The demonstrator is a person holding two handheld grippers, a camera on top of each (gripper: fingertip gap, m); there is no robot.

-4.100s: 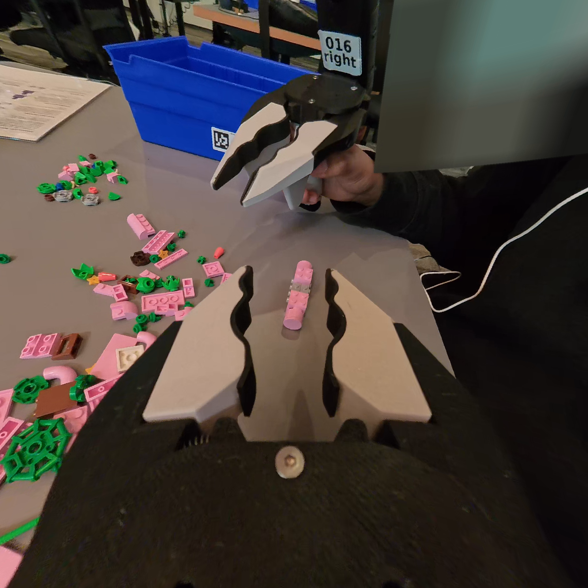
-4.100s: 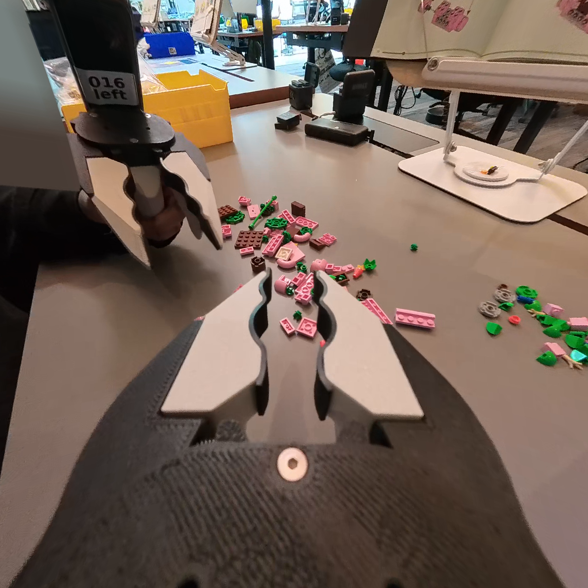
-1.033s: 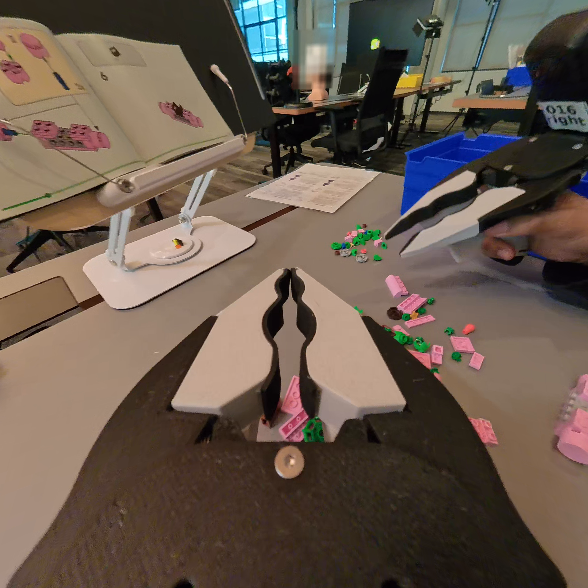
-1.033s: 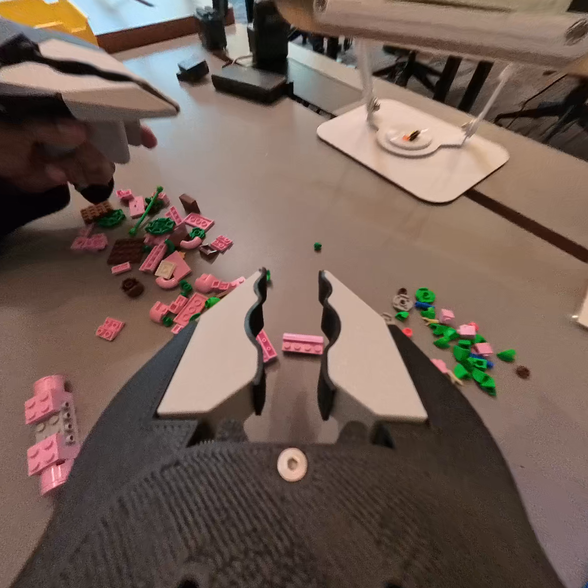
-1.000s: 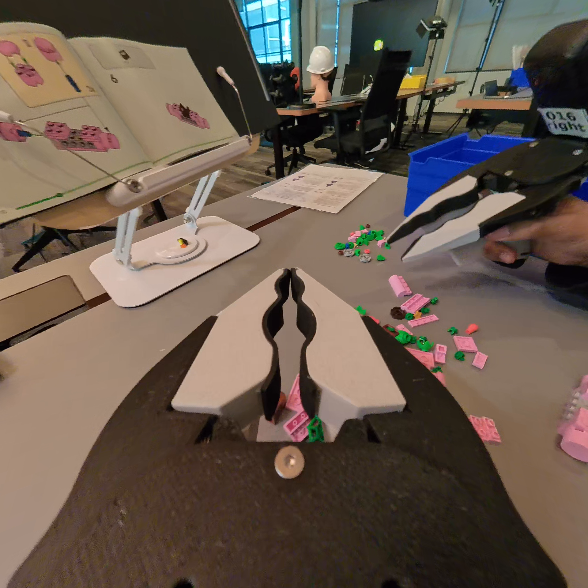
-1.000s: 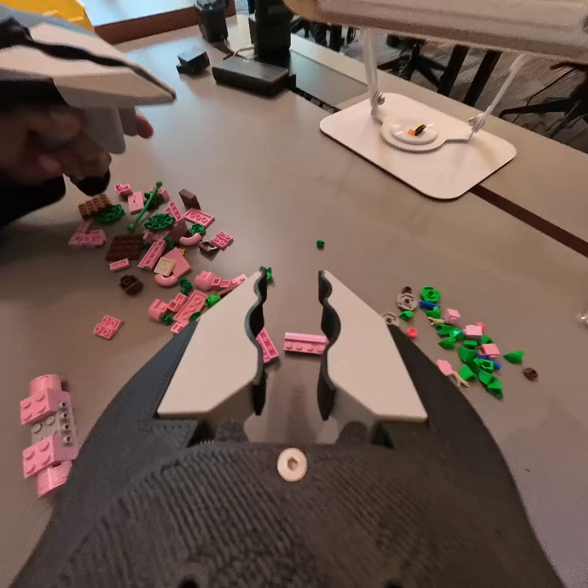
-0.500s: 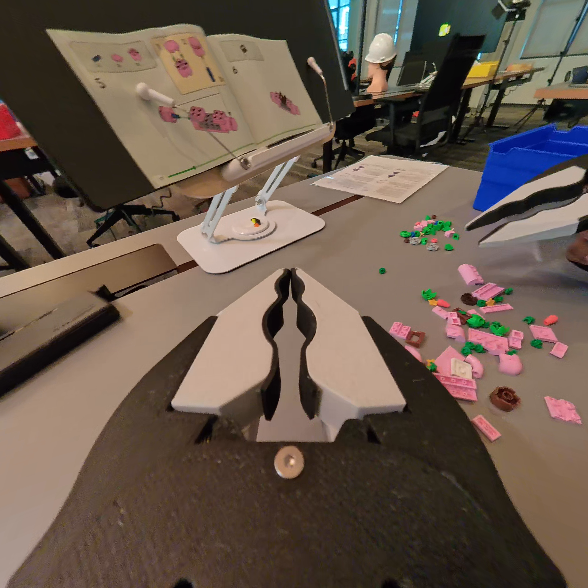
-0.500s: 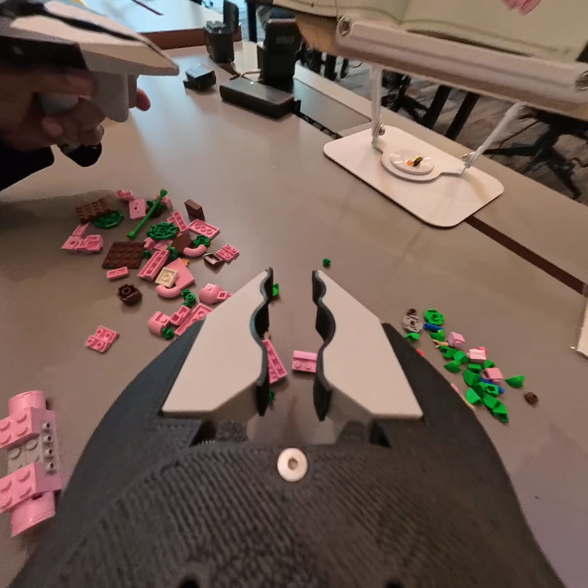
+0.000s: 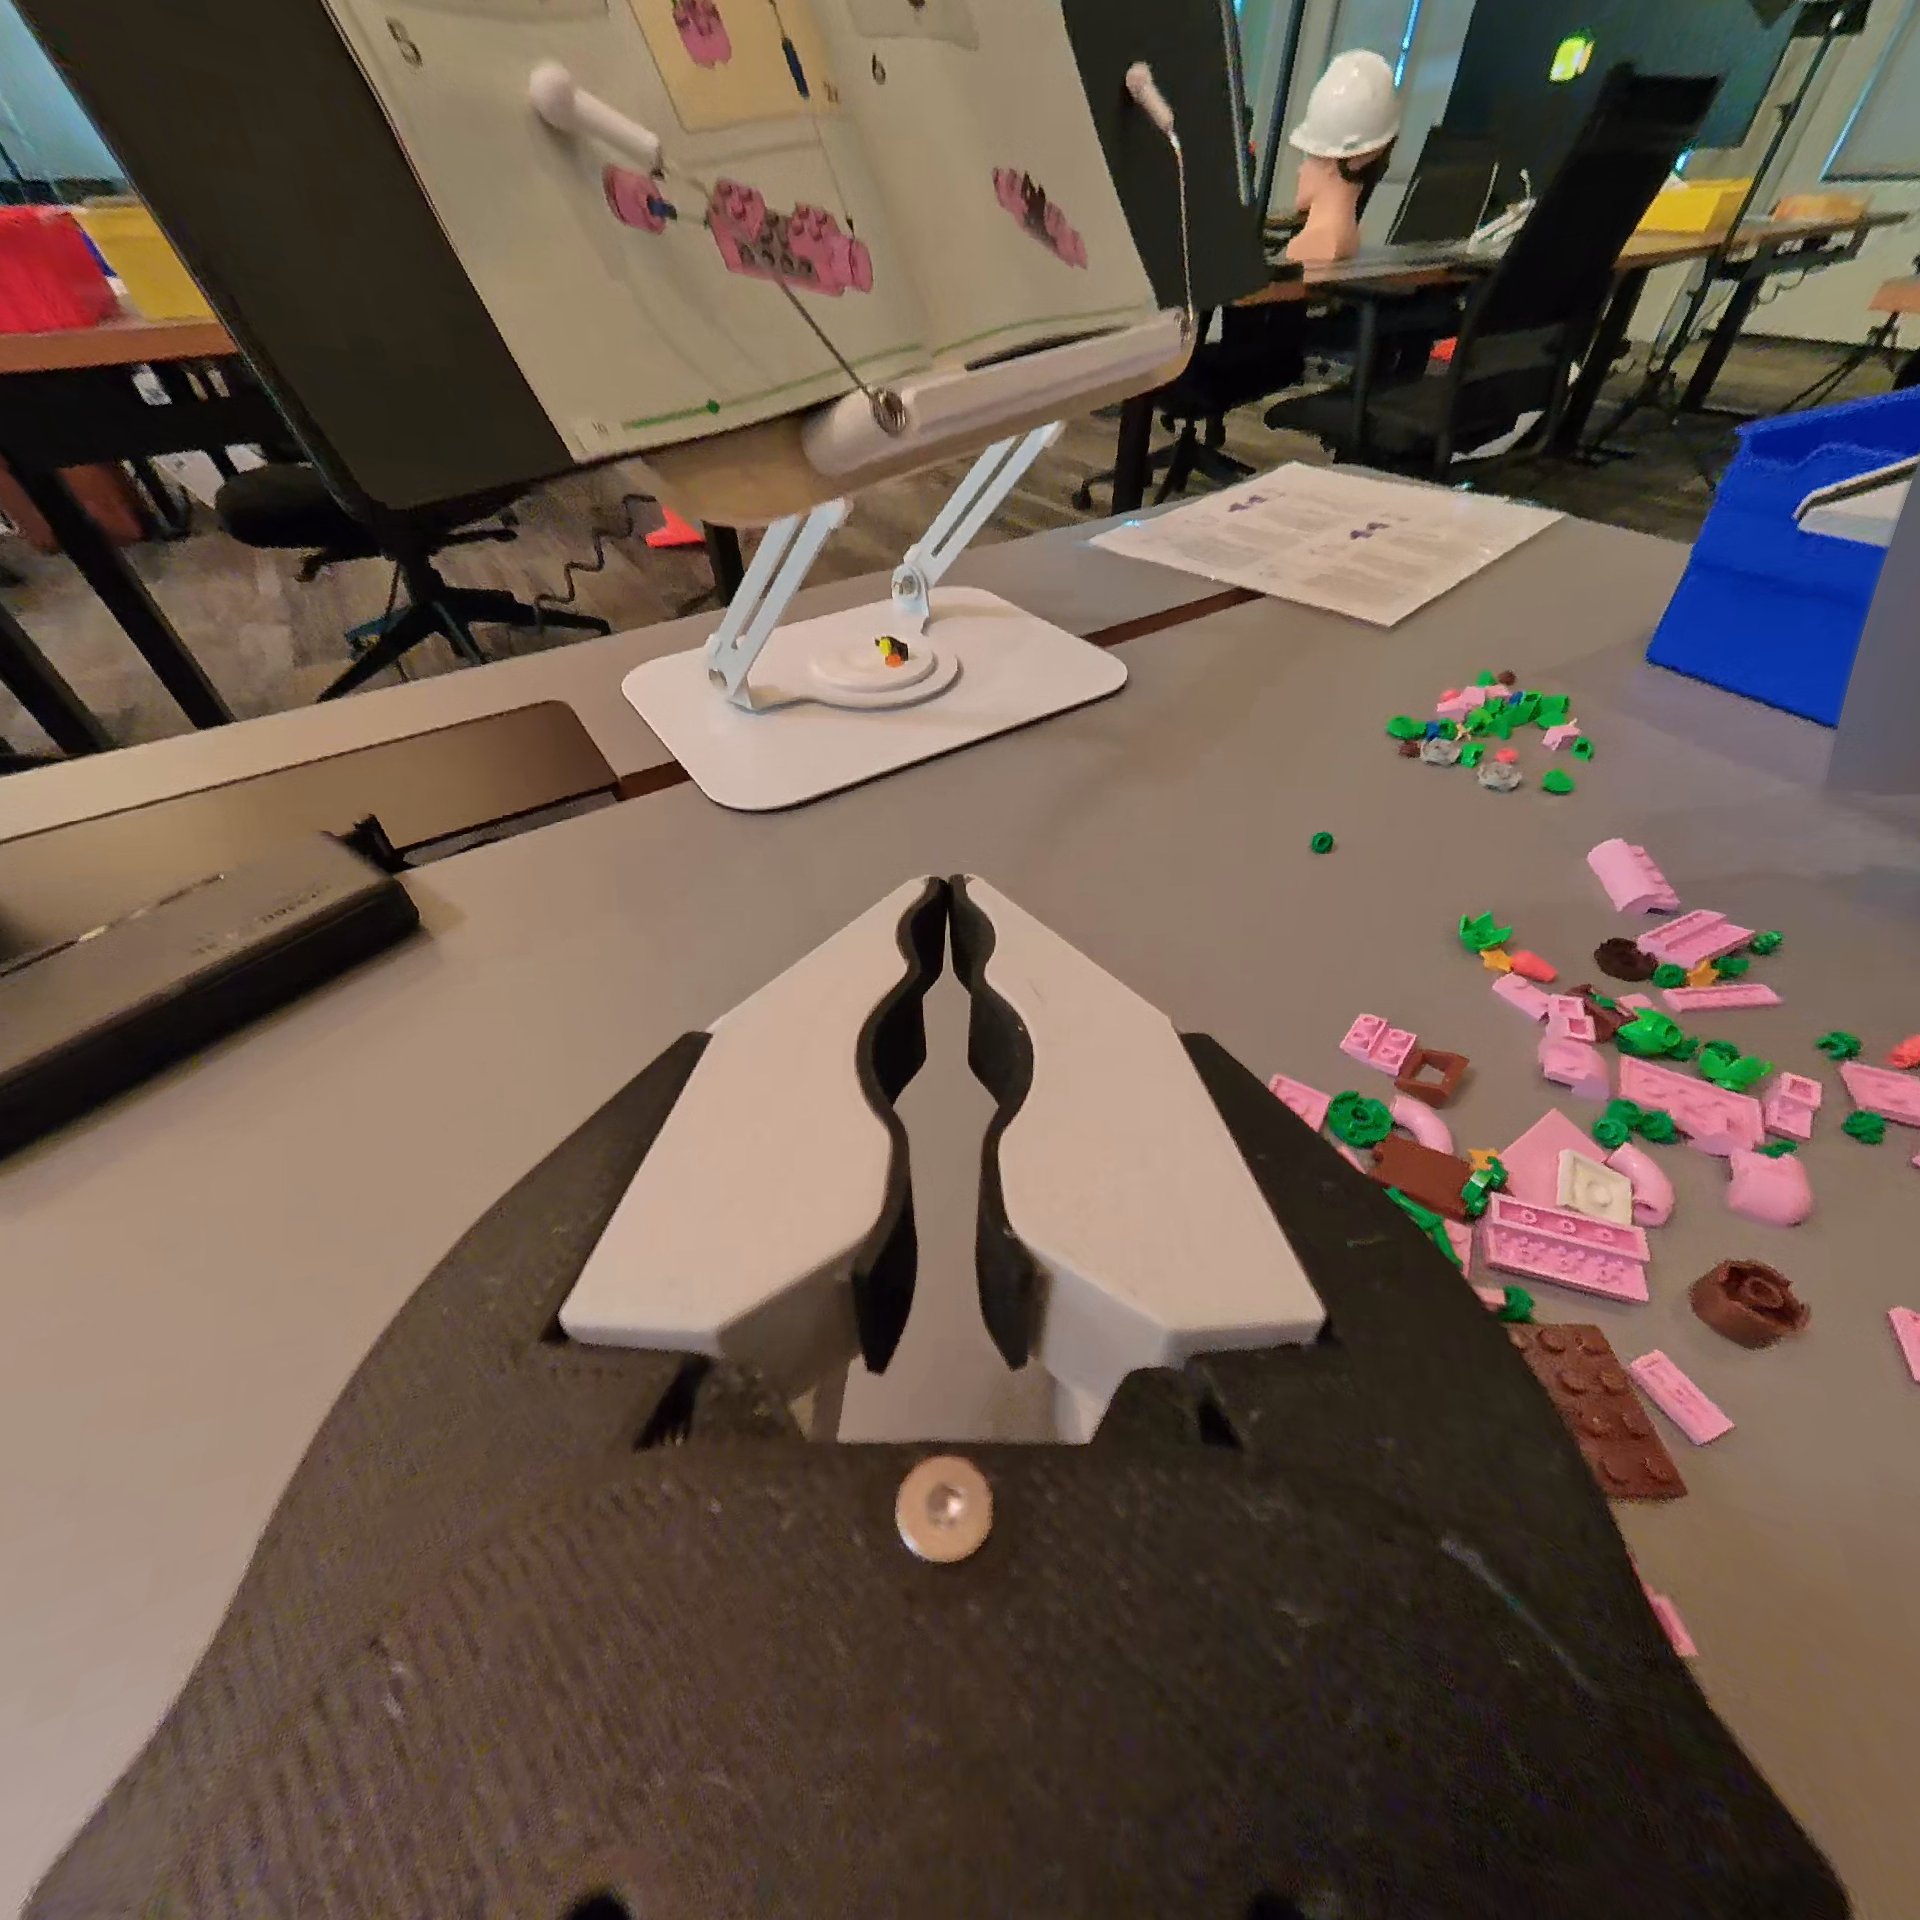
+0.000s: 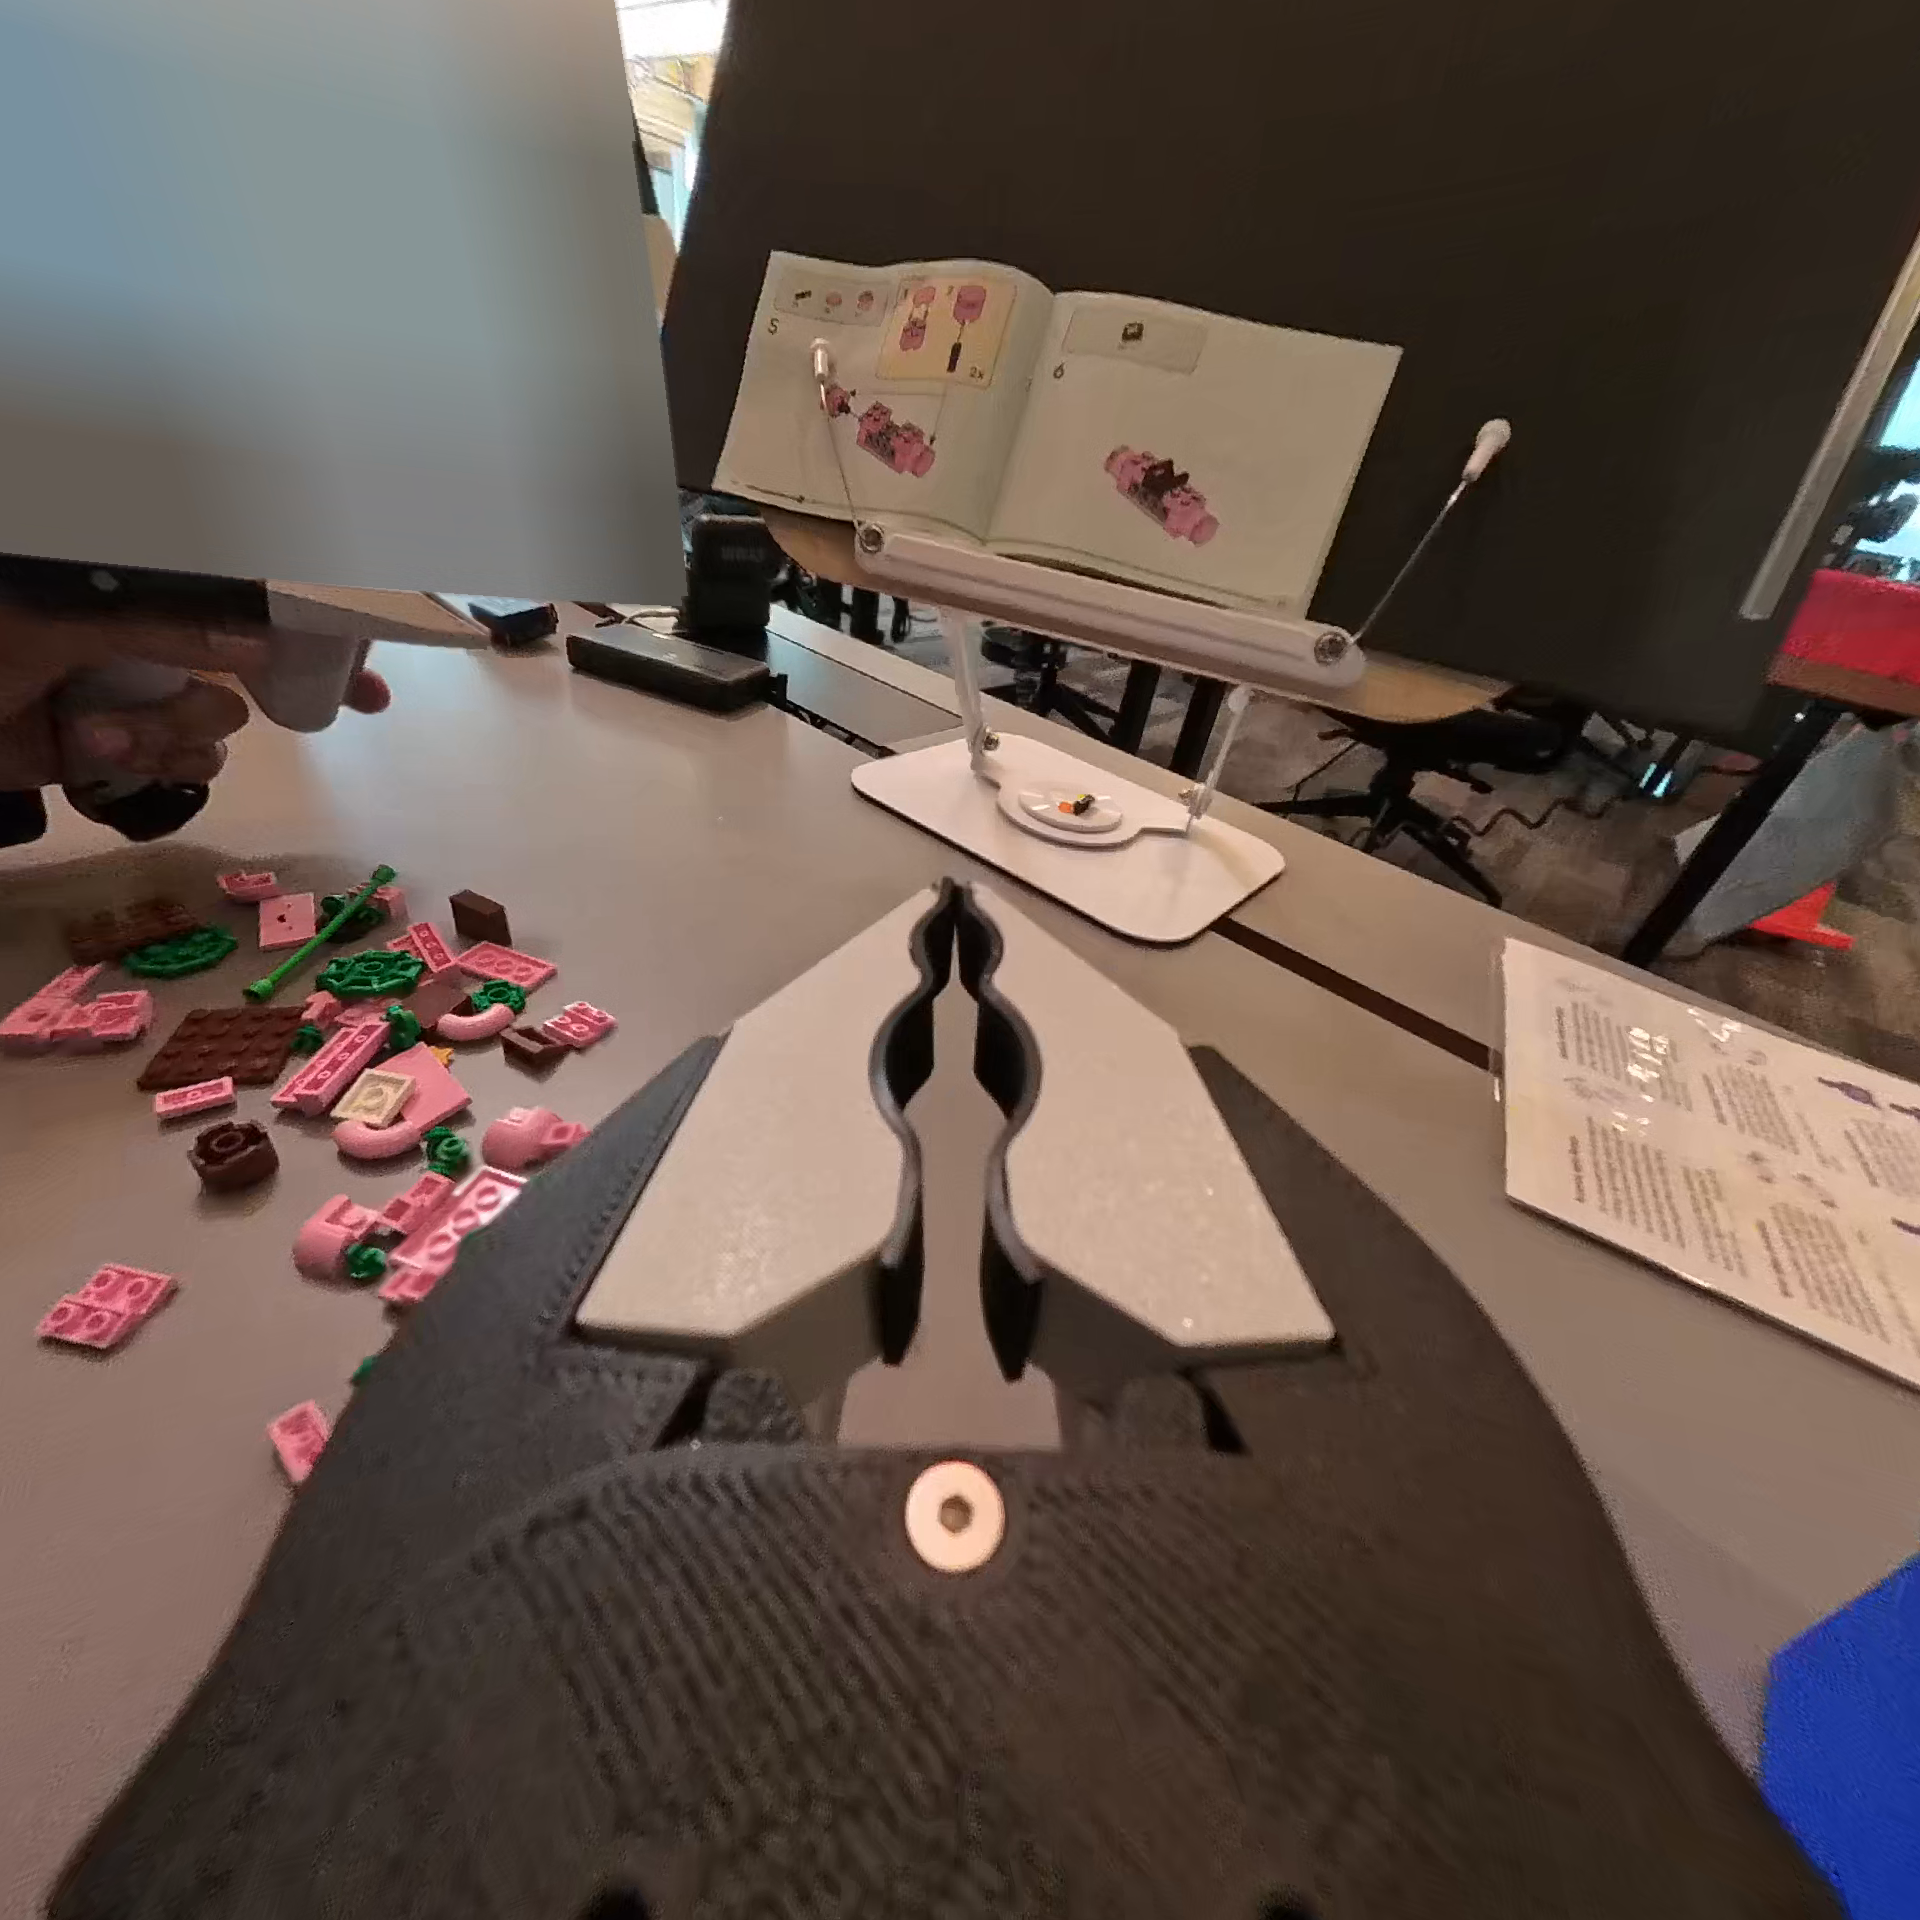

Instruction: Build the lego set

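Both grippers were held raised above the tabletop (image 9: 312,1195) and aimed at the booklet (image 10: 1060,416), which was propped open on a white stand (image 10: 1070,821) in the upper middle of the right wrist view. The pose was judged to be a pause for reading the next build step, not a reach for a part. The left gripper (image 9: 951,899) was closed with its tips touching and nothing between them; the right gripper (image 10: 956,904) was likewise closed and empty. The booklet was kept tilted on the stand, presumably so that its pages could be read from the working side.

The loose bricks (image 9: 1621,1101) were spread flat at the right of the left wrist view and at the left of the right wrist view (image 10: 343,1049), apart from one another, so that single parts could be picked out. A smaller heap of green and pink bits (image 9: 1486,727) was kept nearer the blue bin (image 9: 1787,582), at the upper right of the left wrist view. A printed sheet (image 10: 1714,1132) lay at the right edge of the right wrist view. No assembled piece was in view, so progress could not be judged. The hand (image 10: 135,717) on the left gripper's handle was seen at the left edge of the right wrist view, above the bricks.
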